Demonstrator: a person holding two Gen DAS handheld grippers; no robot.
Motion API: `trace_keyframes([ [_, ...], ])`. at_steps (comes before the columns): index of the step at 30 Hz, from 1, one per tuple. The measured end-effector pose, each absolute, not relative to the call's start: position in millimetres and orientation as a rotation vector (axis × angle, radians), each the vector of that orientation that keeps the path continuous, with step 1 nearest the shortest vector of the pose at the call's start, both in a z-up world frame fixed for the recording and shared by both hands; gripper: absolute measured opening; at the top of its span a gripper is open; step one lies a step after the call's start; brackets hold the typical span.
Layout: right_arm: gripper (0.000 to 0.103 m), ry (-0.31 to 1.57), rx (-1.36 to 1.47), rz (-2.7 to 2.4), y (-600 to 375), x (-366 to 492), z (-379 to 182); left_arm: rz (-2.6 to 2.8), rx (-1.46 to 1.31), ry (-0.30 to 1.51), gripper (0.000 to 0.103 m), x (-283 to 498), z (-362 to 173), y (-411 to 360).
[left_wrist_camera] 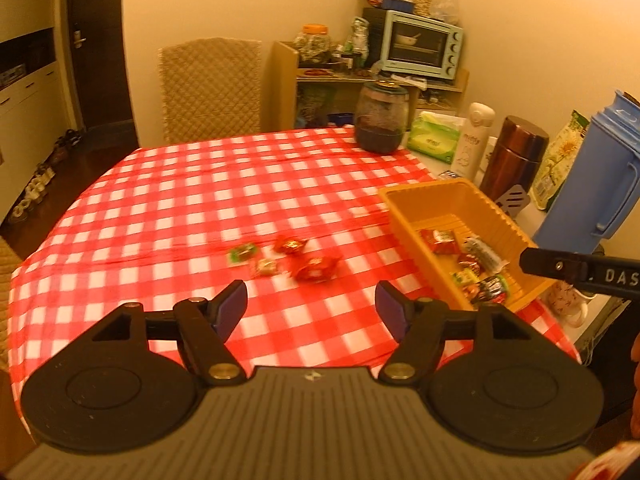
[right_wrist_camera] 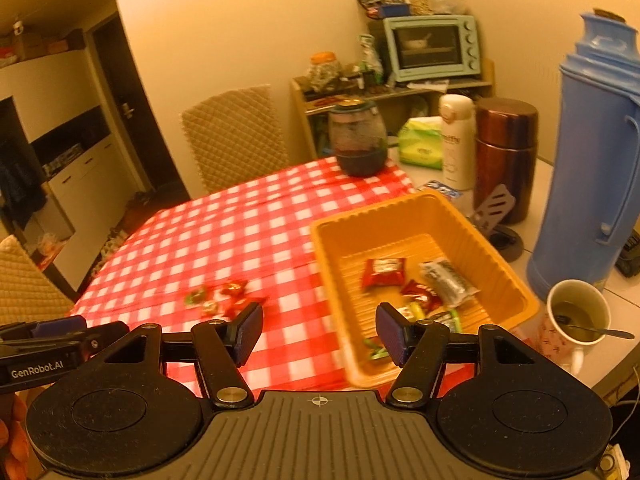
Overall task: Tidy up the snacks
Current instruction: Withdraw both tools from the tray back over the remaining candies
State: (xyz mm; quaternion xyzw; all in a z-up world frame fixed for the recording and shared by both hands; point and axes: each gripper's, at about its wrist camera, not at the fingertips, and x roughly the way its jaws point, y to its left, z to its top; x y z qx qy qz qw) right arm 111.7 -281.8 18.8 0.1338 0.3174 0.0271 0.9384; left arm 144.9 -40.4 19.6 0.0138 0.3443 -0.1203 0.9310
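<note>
Right wrist: orange bin (right_wrist_camera: 516, 280) runs lengthwise away from the camera; both tools' jaws apart, empty.

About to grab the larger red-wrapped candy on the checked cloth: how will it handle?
The larger red-wrapped candy looks small and probably light. Its glossy wrapper may slide between pads. The twisted ends look floppy, so pinch the body. Pushed, it would likely skid on the checked tablecloth.

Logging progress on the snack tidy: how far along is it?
Done: several wrapped snacks lie in the orange bin. In hand: nothing; left tongs and right tongs are both open and empty. Left: four candies sit loose on the checked tablecloth.
</note>
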Motion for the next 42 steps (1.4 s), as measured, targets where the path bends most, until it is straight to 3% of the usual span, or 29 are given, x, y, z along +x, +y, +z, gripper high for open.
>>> trace_keyframes([
  [22, 0.065, 0.665, 0.205, 0.132, -232, 106, 18, -0.162, -0.007, 0.735, 0.074, 117, 7, 11],
  [42, 0.065, 0.691, 0.148, 0.159, -219, 143, -7, -0.151, 0.012, 0.742, 0.074, 147, -5, 24],
])
